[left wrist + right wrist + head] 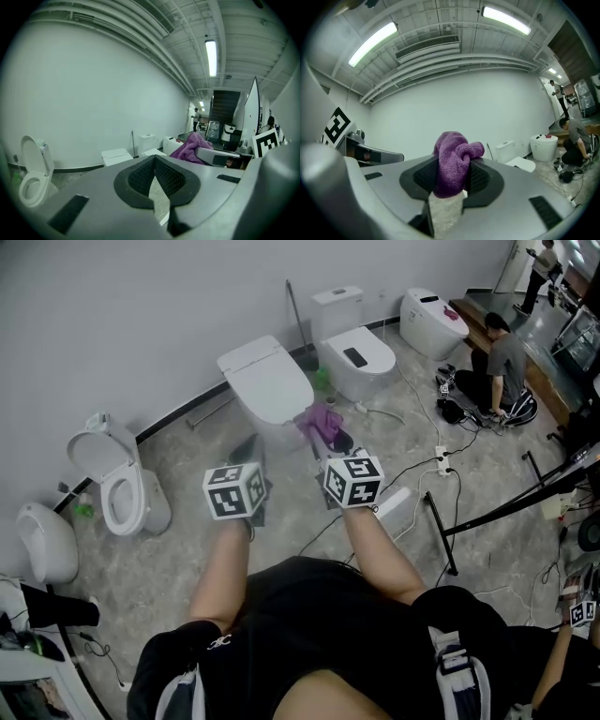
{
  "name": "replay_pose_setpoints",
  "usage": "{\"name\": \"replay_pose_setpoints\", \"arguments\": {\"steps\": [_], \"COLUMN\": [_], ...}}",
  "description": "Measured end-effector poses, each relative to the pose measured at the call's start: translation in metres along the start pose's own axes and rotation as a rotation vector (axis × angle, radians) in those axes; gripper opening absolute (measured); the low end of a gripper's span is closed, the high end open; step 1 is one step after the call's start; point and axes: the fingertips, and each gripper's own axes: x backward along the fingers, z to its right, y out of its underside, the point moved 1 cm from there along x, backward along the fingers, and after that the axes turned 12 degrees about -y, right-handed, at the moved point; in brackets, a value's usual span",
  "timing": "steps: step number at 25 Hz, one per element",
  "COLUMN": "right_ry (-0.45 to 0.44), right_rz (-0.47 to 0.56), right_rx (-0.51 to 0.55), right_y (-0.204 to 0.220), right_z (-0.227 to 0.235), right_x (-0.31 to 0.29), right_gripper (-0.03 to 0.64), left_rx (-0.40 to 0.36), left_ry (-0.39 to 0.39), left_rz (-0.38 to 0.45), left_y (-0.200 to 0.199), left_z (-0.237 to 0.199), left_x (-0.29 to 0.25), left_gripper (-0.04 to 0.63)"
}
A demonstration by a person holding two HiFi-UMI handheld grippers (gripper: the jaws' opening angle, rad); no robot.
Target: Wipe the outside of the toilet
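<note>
Two grippers up, cloth held near the closed-lid toilet

Head view. Both grippers are being held out over the grey floor (pixel 187 549), marker cubes up. The left gripper (pixel 247 452) is pointing toward the closed-lid toilet (pixel 267 381), which is standing against the wall. The right gripper (pixel 328 442) is carrying a purple cloth (pixel 322 421); the cloth is hanging just beside the toilet's front right corner, and contact cannot be judged here. An open-lid toilet (pixel 117 488) is standing well apart to the left. A crouching person (pixel 502 362) is working far right.

Left gripper view. The left gripper (pixel 154 158) is showing its jaws pressed together at the tips, with nothing between the pads (pixel 140 177). The closed-lid toilet (pixel 117 156) is sitting ahead, above and left of the jaws, apart from them. The purple cloth (pixel 190 147) and the right gripper (pixel 220 157) are showing at right.

Right gripper view. The right gripper (pixel 451 177) is clamping the purple cloth (pixel 454 154), which is bunching up above the jaws. A tanked toilet (pixel 520 162) is standing farther off to the right.
</note>
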Motion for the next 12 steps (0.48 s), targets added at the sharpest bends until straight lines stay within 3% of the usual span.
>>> {"name": "replay_pose_setpoints", "arguments": {"steps": [12], "right_ry": [-0.011], "right_rz": [-0.004], "right_rx": [0.006], "right_y": [0.004], "right_z": [0.033], "right_x": [0.024], "right_gripper": [0.133], "left_rx": [-0.011], "left_ry": [-0.007], "left_rz": [-0.014], "left_y": [0.01], "left_z": [0.035], "left_x": [-0.012], "left_gripper": [0.008]}}
